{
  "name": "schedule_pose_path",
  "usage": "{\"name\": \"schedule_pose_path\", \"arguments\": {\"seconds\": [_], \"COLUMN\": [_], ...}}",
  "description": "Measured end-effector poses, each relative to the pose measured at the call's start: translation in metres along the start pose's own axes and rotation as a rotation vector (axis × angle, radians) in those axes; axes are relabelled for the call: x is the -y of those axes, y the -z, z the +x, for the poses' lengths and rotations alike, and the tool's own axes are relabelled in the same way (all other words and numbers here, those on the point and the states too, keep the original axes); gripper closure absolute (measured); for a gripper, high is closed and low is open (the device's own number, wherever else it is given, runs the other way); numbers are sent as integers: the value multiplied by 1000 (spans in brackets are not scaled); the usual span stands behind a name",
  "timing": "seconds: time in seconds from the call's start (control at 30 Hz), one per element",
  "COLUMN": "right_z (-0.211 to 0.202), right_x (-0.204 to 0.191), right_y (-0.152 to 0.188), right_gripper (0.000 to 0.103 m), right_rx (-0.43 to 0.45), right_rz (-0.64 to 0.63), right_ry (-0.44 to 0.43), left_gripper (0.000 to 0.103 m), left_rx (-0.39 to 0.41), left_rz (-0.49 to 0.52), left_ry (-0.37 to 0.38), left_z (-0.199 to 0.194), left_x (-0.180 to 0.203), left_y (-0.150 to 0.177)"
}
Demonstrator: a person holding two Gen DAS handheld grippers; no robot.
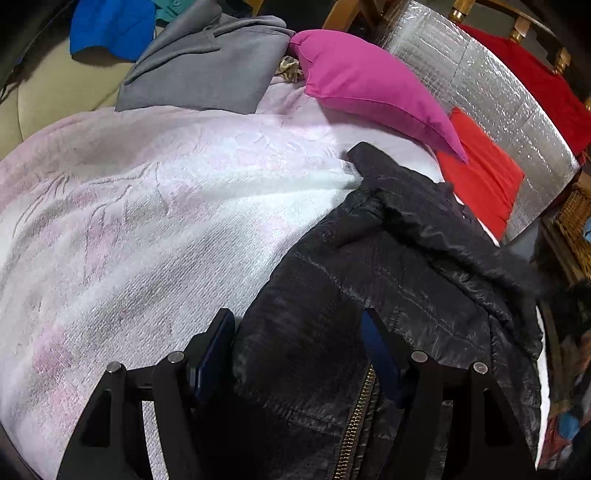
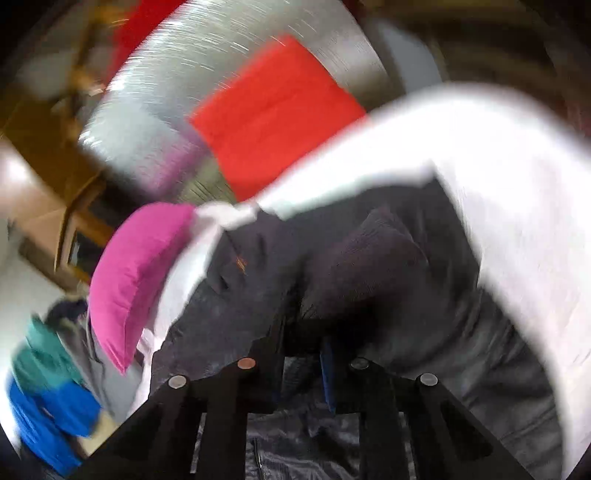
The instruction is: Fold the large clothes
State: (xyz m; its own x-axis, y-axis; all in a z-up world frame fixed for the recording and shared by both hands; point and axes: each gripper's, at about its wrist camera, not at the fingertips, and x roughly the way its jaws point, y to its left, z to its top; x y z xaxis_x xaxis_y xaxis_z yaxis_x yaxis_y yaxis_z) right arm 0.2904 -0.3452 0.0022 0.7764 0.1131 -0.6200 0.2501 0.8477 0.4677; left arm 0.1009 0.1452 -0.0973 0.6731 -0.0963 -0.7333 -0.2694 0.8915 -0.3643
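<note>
A black quilted jacket [image 1: 399, 266] with a brass zipper lies on a white and pink blanket [image 1: 140, 206]. My left gripper [image 1: 299, 325] stands wide open over the jacket's lower part, its blue-padded fingers [image 1: 218, 350] on either side of a fold near the zipper. In the blurred right wrist view the jacket [image 2: 332, 266] fills the centre. My right gripper [image 2: 303, 350] sits with its fingers close together in a bunch of the jacket's fabric.
A magenta pillow [image 1: 369, 85] and red cushion [image 1: 480, 173] lie at the blanket's far edge, against a silver foil panel [image 1: 491, 85]. A folded grey garment [image 1: 207, 66] and blue clothes [image 1: 110, 26] lie at the far left. A wicker basket [image 1: 576, 218] stands at the right.
</note>
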Motion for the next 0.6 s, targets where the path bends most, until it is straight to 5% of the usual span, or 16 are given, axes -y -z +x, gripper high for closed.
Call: {"name": "schedule_pose_path", "arguments": {"seconds": [0.07, 0.17, 0.23, 0.33, 0.43, 0.6], "right_z": [1, 38, 59, 56, 55, 52], "right_x": [-1, 26, 49, 55, 55, 72], "right_y": [2, 24, 39, 43, 43, 48], "right_gripper": [84, 84, 83, 81, 80, 80], "right_rx": [0, -118, -196, -163, -168, -172], "right_rz": [-88, -67, -4, 12, 6, 42], "right_ry": [64, 137, 113, 69, 53, 13], "left_gripper": [32, 32, 32, 32, 27, 26], "left_rx": [2, 4, -3, 52, 104, 111], "left_rz": [19, 44, 69, 120, 223, 494], "left_ry": [-6, -20, -22, -1, 23, 13], "left_z": [-1, -2, -5, -20, -22, 30], "left_x": [2, 6, 10, 28, 69, 158], "left_y": [1, 0, -4, -28, -61, -87]}}
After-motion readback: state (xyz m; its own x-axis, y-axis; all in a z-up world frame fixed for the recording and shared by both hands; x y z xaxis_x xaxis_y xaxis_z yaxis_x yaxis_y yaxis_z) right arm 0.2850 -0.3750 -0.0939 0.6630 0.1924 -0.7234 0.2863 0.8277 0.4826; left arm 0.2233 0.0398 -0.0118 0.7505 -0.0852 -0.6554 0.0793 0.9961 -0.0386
